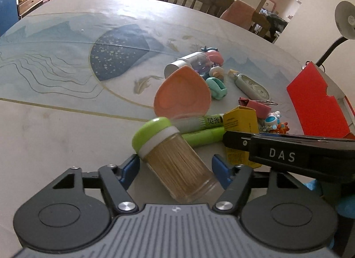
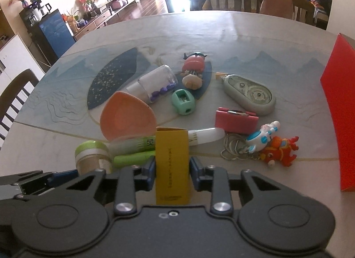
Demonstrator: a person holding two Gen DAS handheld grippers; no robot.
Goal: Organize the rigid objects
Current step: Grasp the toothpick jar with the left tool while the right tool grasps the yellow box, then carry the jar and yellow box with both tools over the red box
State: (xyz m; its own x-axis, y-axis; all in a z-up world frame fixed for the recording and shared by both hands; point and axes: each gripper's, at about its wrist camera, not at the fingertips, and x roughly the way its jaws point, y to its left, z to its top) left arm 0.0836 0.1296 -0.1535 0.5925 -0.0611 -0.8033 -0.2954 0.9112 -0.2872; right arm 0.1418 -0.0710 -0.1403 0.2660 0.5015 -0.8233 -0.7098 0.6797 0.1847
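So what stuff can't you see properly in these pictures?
- Red cardboard box: cut off by the right edge in both views.
- Yellow carton: print too small in the right wrist view.
- Green highlighter pen: partly behind the green-lidded toothpick jar in the left wrist view.

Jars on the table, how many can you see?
2. A toothpick jar with a green lid lies between the left fingers; a clear jar holding purple bits lies farther back, behind the peach dish.
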